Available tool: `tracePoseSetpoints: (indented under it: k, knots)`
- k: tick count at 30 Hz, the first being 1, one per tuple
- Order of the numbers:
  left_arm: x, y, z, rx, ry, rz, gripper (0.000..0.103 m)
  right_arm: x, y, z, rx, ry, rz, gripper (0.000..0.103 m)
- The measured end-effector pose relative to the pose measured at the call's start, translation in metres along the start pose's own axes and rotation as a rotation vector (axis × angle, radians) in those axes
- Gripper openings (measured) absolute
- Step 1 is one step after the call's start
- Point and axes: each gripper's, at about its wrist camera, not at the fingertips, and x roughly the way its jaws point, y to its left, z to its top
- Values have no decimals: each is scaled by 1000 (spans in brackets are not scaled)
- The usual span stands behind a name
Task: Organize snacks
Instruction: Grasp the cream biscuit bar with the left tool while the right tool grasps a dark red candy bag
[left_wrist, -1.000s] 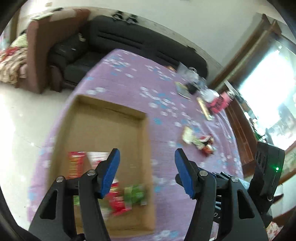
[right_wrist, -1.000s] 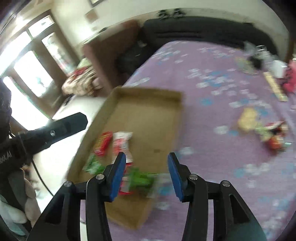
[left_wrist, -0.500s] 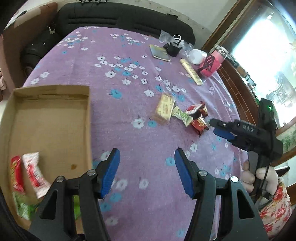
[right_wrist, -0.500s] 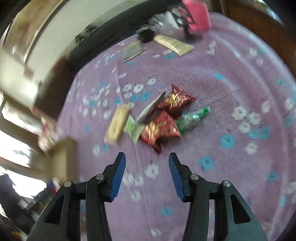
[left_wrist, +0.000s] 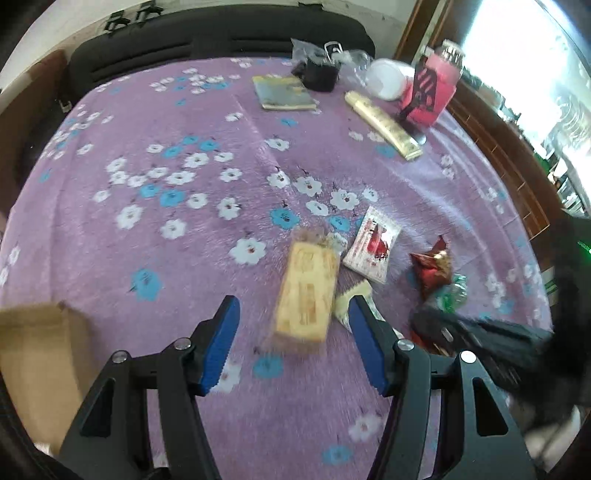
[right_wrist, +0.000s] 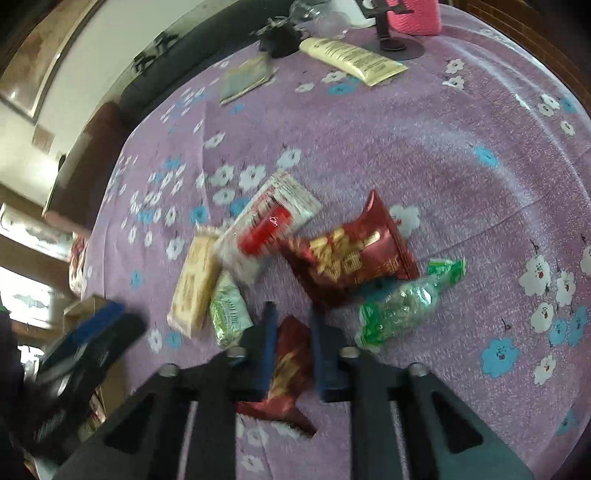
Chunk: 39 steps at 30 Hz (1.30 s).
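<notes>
Purple flowered tablecloth holds loose snacks; cardboard box corner shows, contents unseen. Left gripper gapes over a yellow bar; right gripper pinches a red packet.

Far end of purple floral cloth — booklet, cream tube, pink container.

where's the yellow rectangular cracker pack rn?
Left wrist view: the yellow rectangular cracker pack lies on the purple floral tablecloth, ahead between the open left gripper fingers, left of the white-and-red sachet.
</notes>
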Motion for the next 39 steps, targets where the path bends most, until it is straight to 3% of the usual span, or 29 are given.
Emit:
tracePoseSetpoints:
  k: [5,7,8,12,14,16,18,20,27,28,32,39]
  knots:
    - [28,-8,5,62,41,34,62,-15,-14,-22,-50,-1,17,7]
    - [31,-18,4,105,52,81,53,-21,-19,-27,-68,7,53,8]
    - [30,-22,3,125,53,94,37,-26,-21,-28,-66,0,64,8]
    - [19,-22,-3,113,69,56,36,-56,-39,-29,-46,-69,91,12]
    - [11,-17,-8,88,58,47,35,-68,-44,-30,-52,-74,111,20]
    - [1,-10,-14,44,43,24,35,-73,-41,-34,-79,-72,143,40]
    - [-11,-4,-19,11,27,17,35,-71,-32,-37,-98,-49,177,48]
    - [-26,0,-26,-14,6,25,35,-60,-25,-38,-53,12,212,48]
    - [-81,18,-51,-84,-76,53,36,-27,1,-40,16,73,52,49]
    - [-87,25,-57,-107,-81,46,36,-24,5,-41,13,64,34,54]
    - [-111,45,-77,-153,-109,59,36,-18,24,-39,-31,24,-56,54]
    - [-138,75,-107,-227,-135,50,36,-7,35,-32,-39,-6,-59,54]
